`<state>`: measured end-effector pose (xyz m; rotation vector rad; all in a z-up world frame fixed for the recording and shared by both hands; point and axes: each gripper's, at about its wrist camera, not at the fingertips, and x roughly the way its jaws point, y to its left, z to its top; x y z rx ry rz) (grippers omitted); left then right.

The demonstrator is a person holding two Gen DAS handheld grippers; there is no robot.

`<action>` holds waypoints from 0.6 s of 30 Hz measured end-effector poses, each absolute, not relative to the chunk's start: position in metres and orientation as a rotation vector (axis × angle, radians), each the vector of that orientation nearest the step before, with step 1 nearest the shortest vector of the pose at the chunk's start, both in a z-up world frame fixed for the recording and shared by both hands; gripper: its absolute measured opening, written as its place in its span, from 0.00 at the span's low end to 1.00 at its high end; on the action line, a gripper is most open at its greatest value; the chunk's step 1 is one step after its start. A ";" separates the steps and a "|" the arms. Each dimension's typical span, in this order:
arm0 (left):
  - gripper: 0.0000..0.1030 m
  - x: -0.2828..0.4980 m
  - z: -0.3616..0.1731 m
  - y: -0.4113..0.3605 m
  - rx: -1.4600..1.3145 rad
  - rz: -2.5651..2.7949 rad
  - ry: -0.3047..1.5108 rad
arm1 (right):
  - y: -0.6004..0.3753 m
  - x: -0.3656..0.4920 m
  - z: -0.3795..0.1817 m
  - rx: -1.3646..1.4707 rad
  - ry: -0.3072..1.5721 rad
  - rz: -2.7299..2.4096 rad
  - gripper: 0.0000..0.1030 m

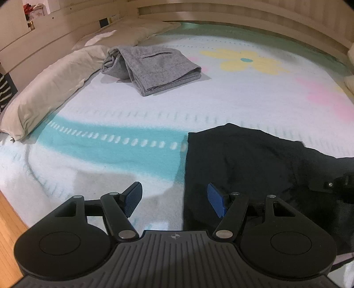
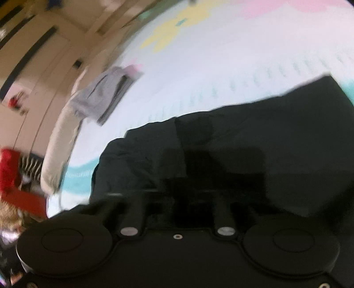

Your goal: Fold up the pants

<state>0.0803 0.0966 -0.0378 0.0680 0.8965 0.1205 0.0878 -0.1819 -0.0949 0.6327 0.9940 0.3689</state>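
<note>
Black pants (image 1: 254, 164) lie spread on the bed blanket (image 1: 154, 106). My left gripper (image 1: 174, 199) is open and empty, its blue pads (image 1: 132, 198) straddling the pants' left edge, the right pad over the black cloth. In the blurred, tilted right wrist view the black pants (image 2: 232, 150) fill the lower frame. My right gripper (image 2: 179, 199) sits low against the dark cloth and its fingertips are lost in the black. A part of the right gripper shows at the far right of the left wrist view (image 1: 340, 183).
Folded grey pants (image 1: 152, 68) lie at the far left of the bed next to a beige pillow (image 1: 48, 88). A wooden headboard (image 1: 243, 13) runs along the back. The bed's near-left edge drops to a wooden floor (image 1: 8, 221). Red items (image 2: 11, 172) sit beside the bed.
</note>
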 end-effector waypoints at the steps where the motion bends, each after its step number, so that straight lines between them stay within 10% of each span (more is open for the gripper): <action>1: 0.62 0.080 -0.036 0.097 0.068 0.118 0.894 | -0.180 0.087 -0.090 0.621 0.987 0.375 0.16; 18: 0.62 0.082 -0.024 0.052 0.141 0.042 0.858 | -0.253 0.032 -0.029 0.209 0.926 0.128 0.14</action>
